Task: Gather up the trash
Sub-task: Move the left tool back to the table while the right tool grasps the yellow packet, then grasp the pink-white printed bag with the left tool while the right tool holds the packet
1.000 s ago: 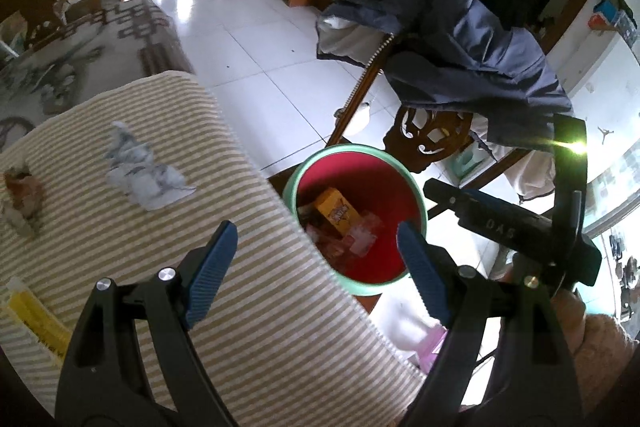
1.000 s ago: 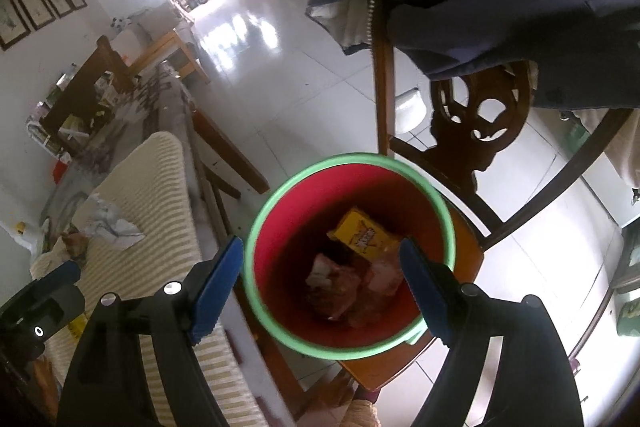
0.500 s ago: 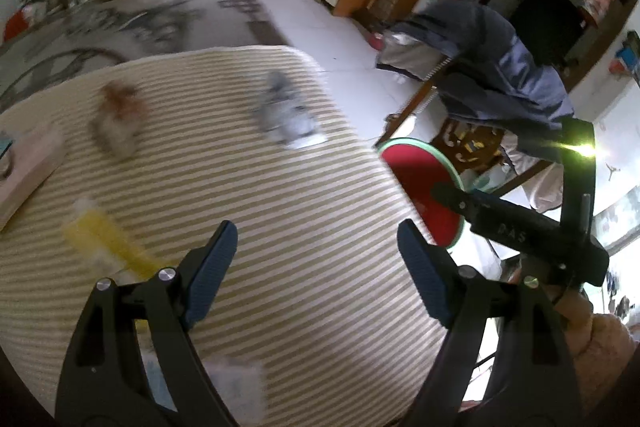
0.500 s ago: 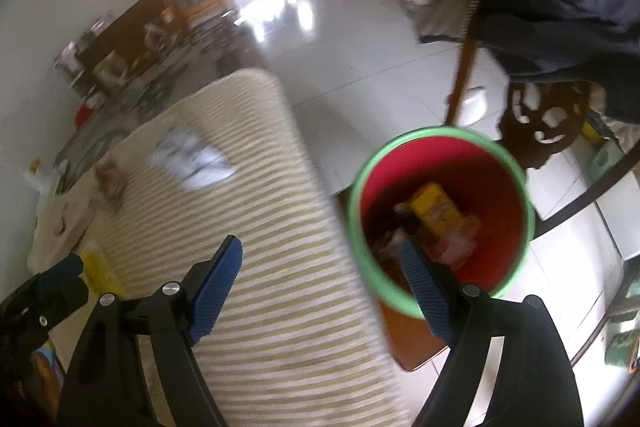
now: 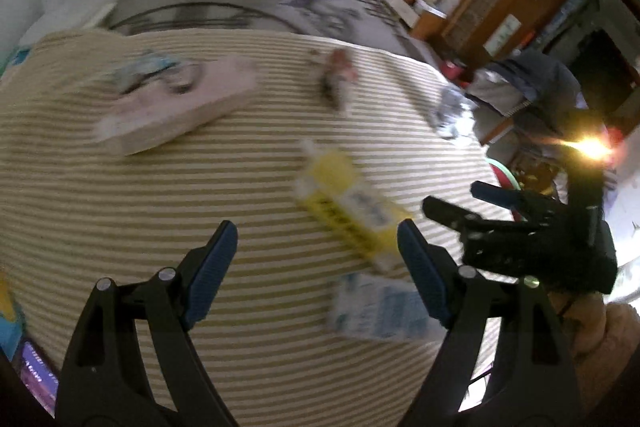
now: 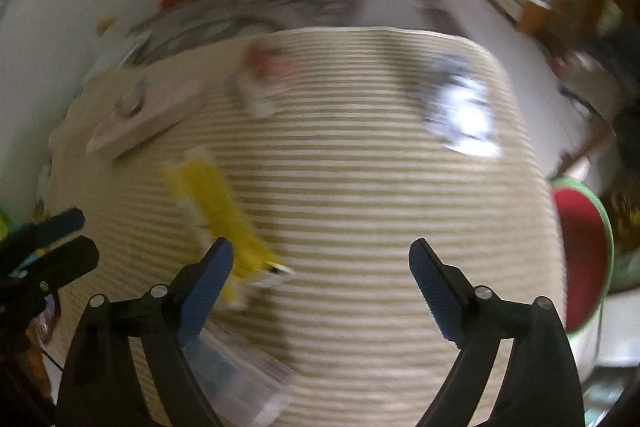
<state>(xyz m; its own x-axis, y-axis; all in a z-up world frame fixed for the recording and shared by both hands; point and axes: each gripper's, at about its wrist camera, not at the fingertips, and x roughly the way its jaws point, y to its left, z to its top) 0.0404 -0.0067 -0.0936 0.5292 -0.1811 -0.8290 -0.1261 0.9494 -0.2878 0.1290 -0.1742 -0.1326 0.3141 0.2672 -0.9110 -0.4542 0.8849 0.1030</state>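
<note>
My left gripper (image 5: 316, 247) hangs open over the striped tablecloth (image 5: 160, 211) with nothing between its fingers. A yellow wrapper (image 5: 348, 203) lies just beyond its tips, and a white-and-blue wrapper (image 5: 380, 307) lies by the right finger. Farther off are a reddish crumpled scrap (image 5: 338, 71) and a grey-white paper wad (image 5: 448, 107). My right gripper (image 6: 320, 259) is also over the cloth, its jaws opening and empty. The yellow wrapper (image 6: 216, 203) is by its left finger and the paper wad (image 6: 460, 111) lies ahead to the right. The red bin with a green rim (image 6: 580, 259) stands past the table's right edge.
A flat pale box (image 5: 176, 107) lies on the cloth at the far left. A wooden chair draped with a dark jacket (image 5: 528, 79) stands beyond the bin (image 5: 506, 175). The right gripper (image 5: 468, 203) shows at the right of the left wrist view. Both views are motion-blurred.
Both grippers swung from above the bin to over the striped table, so the bin slid to the right edge. The right jaws stand a little wider. The left jaws look unchanged.
</note>
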